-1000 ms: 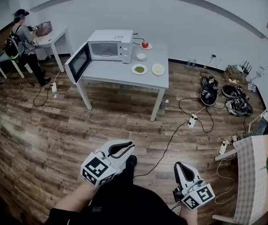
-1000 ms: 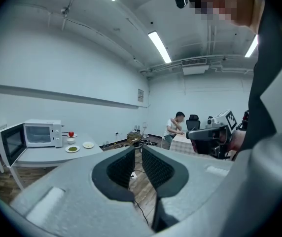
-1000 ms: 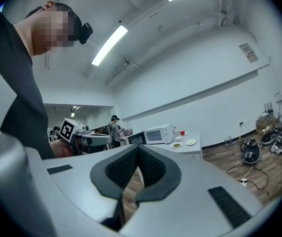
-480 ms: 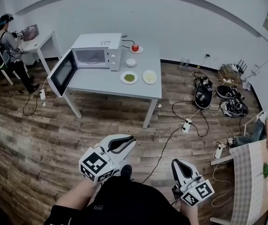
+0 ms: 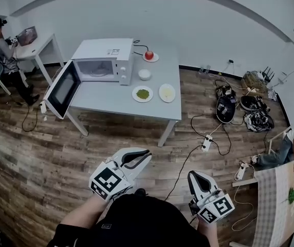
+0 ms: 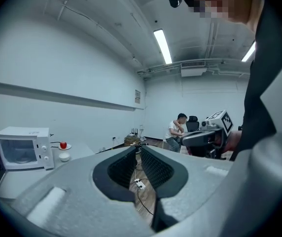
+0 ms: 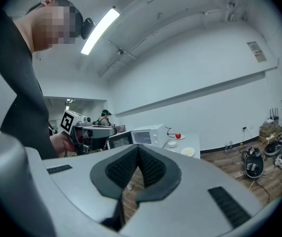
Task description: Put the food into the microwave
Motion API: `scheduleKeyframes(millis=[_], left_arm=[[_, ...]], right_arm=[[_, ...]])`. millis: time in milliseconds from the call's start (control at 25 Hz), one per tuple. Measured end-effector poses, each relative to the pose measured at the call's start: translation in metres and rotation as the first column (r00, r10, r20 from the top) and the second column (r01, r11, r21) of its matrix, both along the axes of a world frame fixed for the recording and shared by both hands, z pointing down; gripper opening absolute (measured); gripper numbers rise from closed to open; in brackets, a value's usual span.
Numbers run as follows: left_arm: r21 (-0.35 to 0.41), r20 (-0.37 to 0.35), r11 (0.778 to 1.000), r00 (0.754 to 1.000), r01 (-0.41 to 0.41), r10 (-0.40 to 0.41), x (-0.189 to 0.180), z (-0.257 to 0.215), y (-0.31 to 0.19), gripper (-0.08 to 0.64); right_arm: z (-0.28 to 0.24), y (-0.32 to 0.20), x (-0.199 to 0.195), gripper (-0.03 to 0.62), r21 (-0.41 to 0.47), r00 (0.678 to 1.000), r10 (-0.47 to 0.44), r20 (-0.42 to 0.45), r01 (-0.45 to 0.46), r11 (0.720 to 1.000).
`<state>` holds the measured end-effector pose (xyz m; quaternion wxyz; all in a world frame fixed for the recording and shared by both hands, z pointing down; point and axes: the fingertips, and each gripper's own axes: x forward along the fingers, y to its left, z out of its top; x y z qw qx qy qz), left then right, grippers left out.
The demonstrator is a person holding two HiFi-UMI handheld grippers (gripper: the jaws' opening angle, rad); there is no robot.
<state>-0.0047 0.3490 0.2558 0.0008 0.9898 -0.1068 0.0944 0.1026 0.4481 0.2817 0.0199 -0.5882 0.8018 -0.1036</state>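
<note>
The food, a plate of greens (image 5: 143,93) beside a plate of pale food (image 5: 167,92), is set on the grey table (image 5: 117,101) near the microwave (image 5: 104,60), whose door (image 5: 62,89) is swung wide past the table's edge. A bowl (image 5: 145,74) and an apple (image 5: 149,55) are placed behind. Wooden floor, crossed by a cable (image 5: 184,161), is left before the grippers. The left gripper (image 5: 147,155), its jaws just closing, is held a slit apart, empty; the right gripper (image 5: 193,175) is pressed together, empty.

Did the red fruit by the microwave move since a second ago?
No. The red fruit sits where it did: on its small plate, just right of the microwave and behind the white bowl. Only the camera's view shifted.
</note>
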Motion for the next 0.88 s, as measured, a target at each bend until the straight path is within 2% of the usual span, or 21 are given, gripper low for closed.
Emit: scheduleKeyframes(millis=[360, 640, 880], left_arm=[[0.007, 0.046, 0.999, 0.998, -0.037, 0.036, 0.024, 0.009, -0.049, 0.041], [0.015, 0.096, 1.0, 0.995, -0.023, 0.021, 0.048, 0.023, -0.083, 0.041], [0.061, 0.17, 0.998, 0.985, -0.003, -0.007, 0.088, 0.033, -0.126, 0.041]], right_arm=[[0.013, -0.054, 0.011, 0.009, -0.03, 1.0, -0.003, 0.025, 0.003, 1.0], [0.024, -0.091, 0.039, 0.011, -0.035, 0.999, -0.021, 0.05, 0.023, 0.999], [0.032, -0.145, 0.079, 0.011, -0.053, 0.996, -0.084, -0.028, 0.082, 0.995]])
